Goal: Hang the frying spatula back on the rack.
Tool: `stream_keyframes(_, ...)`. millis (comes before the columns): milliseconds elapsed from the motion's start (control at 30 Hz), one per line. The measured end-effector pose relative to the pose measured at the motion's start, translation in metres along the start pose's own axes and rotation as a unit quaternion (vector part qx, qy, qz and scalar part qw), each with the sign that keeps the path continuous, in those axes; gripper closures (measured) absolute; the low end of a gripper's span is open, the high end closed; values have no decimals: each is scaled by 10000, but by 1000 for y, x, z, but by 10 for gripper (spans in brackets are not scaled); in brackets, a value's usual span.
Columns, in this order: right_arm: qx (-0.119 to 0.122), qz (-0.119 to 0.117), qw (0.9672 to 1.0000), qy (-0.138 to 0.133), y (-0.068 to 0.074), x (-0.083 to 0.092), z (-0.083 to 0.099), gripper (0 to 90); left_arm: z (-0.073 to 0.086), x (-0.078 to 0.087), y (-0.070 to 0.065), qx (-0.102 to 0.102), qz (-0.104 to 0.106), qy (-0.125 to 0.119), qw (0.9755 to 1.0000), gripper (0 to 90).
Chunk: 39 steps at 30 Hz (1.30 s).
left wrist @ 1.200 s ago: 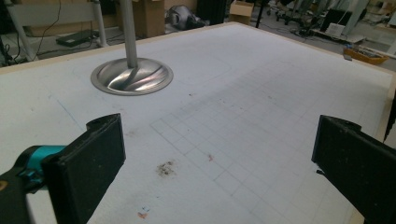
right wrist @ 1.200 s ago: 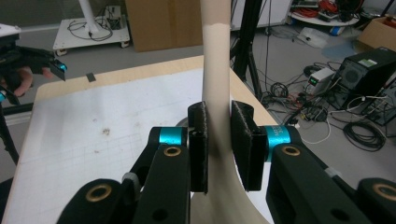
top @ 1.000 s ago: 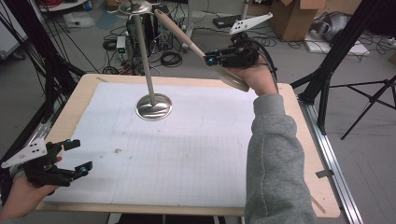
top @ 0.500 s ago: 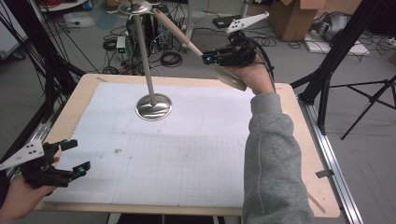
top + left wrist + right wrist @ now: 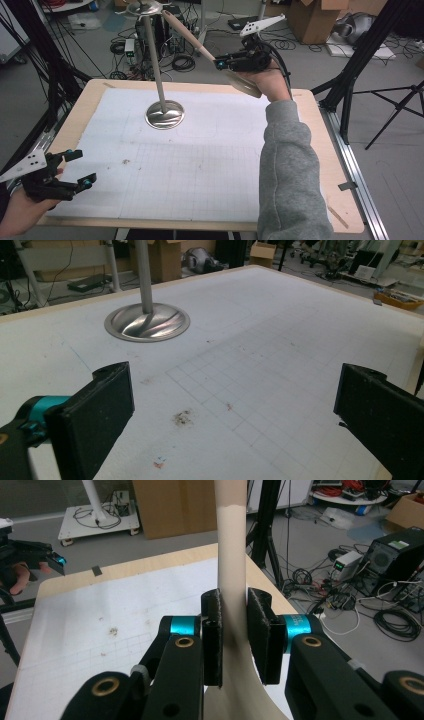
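At the left, our left gripper [image 5: 75, 167] hangs over the near left corner of the table [image 5: 320, 150], jaws wide apart with nothing between them; in the left gripper view they frame only the white mat [image 5: 280, 340]. It has no part in the work for now.

Toward the middle stands the stand [image 5: 152, 55]: a round steel base on the mat, an upright pole, a small top piece high up.

To the right, our right gripper [image 5: 220, 64] is raised beyond the far edge of the table, jaws clamped on the handle of a wooden spatula [image 5: 192, 40]. The blade hangs by our hand; the handle's tip slants up toward the top of the stand. In the right gripper view the pads pinch the handle [image 5: 231, 555] from both sides.

We judge the step to be hanging the spatula on the stand. Whether the tip already touches the top piece we can't tell; it is small and partly cut off. Next we need to guide the handle's end onto a hook, keep the grip firm, and let go only once it is caught.
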State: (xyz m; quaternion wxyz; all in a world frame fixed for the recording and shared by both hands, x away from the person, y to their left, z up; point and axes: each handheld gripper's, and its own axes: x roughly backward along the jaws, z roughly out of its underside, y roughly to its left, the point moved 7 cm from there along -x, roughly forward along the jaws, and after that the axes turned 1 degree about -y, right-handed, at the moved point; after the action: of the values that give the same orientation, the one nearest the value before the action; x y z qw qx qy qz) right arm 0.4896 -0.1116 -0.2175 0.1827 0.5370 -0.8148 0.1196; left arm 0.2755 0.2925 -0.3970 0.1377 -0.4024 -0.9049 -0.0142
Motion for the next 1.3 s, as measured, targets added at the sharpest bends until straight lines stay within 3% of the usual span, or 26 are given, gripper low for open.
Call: stream_keyframes(1300, 17, 135, 9997, 214, 1, -36, 10, 777, -1, 4, 1, -8, -49, -55, 10000, 32)
